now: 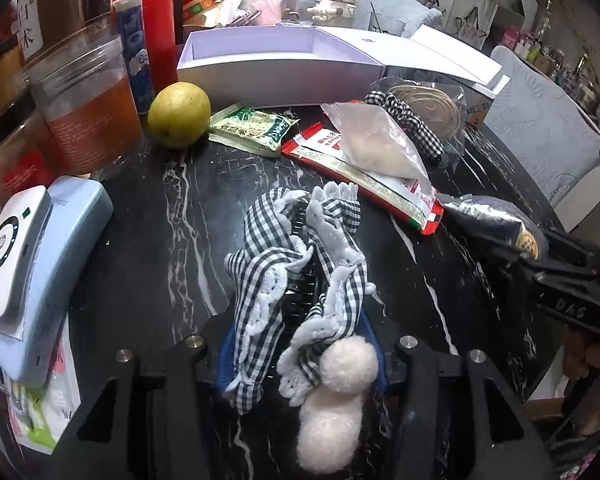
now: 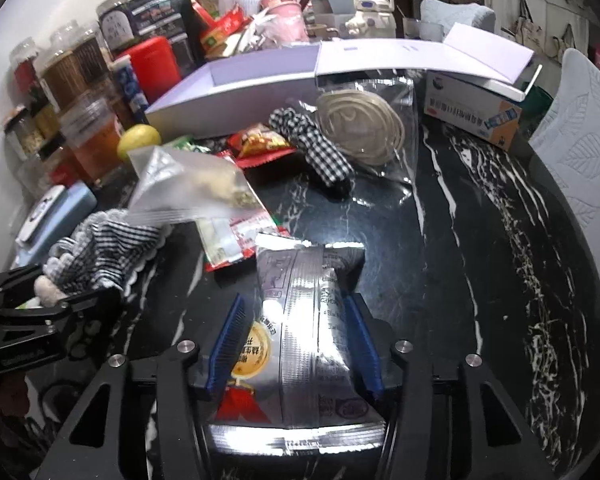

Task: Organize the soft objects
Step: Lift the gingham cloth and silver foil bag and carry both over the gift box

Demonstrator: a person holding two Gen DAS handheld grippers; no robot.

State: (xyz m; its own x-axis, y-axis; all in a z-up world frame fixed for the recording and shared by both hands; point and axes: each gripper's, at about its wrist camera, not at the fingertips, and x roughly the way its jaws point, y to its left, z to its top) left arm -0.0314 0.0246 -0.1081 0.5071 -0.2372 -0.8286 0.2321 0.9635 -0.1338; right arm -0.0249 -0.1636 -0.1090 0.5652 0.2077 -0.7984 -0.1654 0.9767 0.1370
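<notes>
A black-and-white checked cloth (image 1: 268, 264) with lace trim and white pompoms (image 1: 350, 364) hangs between the jaws of my left gripper (image 1: 304, 280), which is shut on it; the cloth hides the fingertips. In the right wrist view that gripper (image 2: 60, 300) stands at the left edge with the cloth (image 2: 108, 248) bunched in it. My right gripper (image 2: 296, 304) is shut on a silver snack packet (image 2: 312, 320), its blue pads (image 2: 230, 340) against both sides. In the left view it (image 1: 540, 256) enters from the right with the packet (image 1: 496, 216). An open white box (image 1: 260, 64) lies at the back.
On the black marble table (image 2: 440, 240) lie a checked scrunchie (image 2: 312, 144), a bagged coil (image 2: 360, 128), a clear bag (image 1: 380, 140), red (image 1: 380, 184) and green (image 1: 252, 128) packets and a yellow-green fruit (image 1: 179, 114). Jars (image 1: 88, 104) and a white device (image 1: 12, 248) crowd the left.
</notes>
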